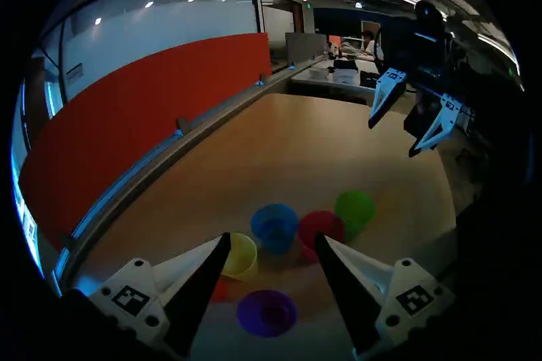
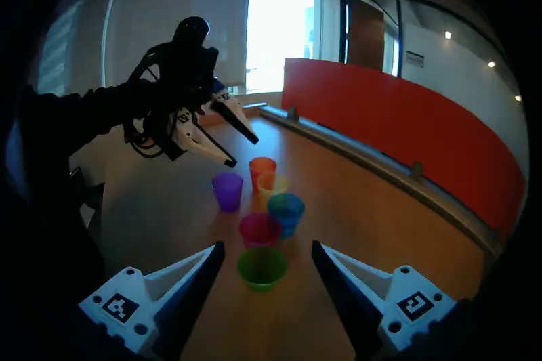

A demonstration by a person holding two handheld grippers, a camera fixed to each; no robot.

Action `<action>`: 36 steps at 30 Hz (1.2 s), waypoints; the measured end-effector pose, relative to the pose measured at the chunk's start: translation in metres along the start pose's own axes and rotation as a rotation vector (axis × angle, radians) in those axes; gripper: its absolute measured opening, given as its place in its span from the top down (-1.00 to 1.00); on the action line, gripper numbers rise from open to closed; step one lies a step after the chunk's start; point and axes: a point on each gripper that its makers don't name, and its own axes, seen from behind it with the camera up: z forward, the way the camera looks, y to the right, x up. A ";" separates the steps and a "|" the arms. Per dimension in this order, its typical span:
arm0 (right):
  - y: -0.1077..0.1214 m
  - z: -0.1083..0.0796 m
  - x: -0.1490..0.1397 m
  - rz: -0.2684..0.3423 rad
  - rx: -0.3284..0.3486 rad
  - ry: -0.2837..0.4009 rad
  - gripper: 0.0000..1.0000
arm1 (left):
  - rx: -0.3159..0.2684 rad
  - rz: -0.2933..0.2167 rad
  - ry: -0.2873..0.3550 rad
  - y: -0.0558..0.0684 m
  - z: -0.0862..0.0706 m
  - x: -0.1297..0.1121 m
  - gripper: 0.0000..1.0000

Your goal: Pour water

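Standing clustered on the table (image 1: 305, 137), coloured cups (image 2: 259, 227) lie between the left gripper (image 1: 272, 236) and right gripper (image 2: 266, 244), both wide open and empty. A red partition (image 1: 156, 103) flanks them; the orange cup (image 1: 219, 290) hides behind a finger.

No words, numbers or brands can be read.

The only printed marks are black-and-white square code patterns (image 1: 130, 299), blocks with no letters or digits in them. One sits on the white base of each finger of the left gripper (image 1: 272, 236), and the same kind sits on each finger base of the right gripper (image 2: 267, 244). A small pale plate (image 2: 414, 59) hangs on the wall (image 2: 450, 66) beyond the red partition (image 2: 420, 124). Its marks are too small to make out.
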 end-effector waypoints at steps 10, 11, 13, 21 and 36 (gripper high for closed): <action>-0.006 0.016 -0.012 0.003 0.030 -0.034 -0.99 | -0.059 0.046 -0.079 0.003 0.026 -0.010 -0.83; -0.006 0.017 -0.013 0.004 0.034 -0.037 -0.99 | -0.065 0.052 -0.086 0.004 0.028 -0.011 -0.83; -0.007 0.019 -0.014 0.004 0.039 -0.042 -0.99 | -0.075 0.063 -0.102 0.005 0.033 -0.012 -0.83; -0.008 0.024 -0.020 -0.002 0.052 -0.055 -0.99 | -0.118 0.086 -0.160 0.011 0.052 -0.019 -0.84; -0.003 0.031 -0.026 0.005 0.065 -0.062 -0.99 | -0.164 0.126 -0.244 0.014 0.083 -0.036 -0.84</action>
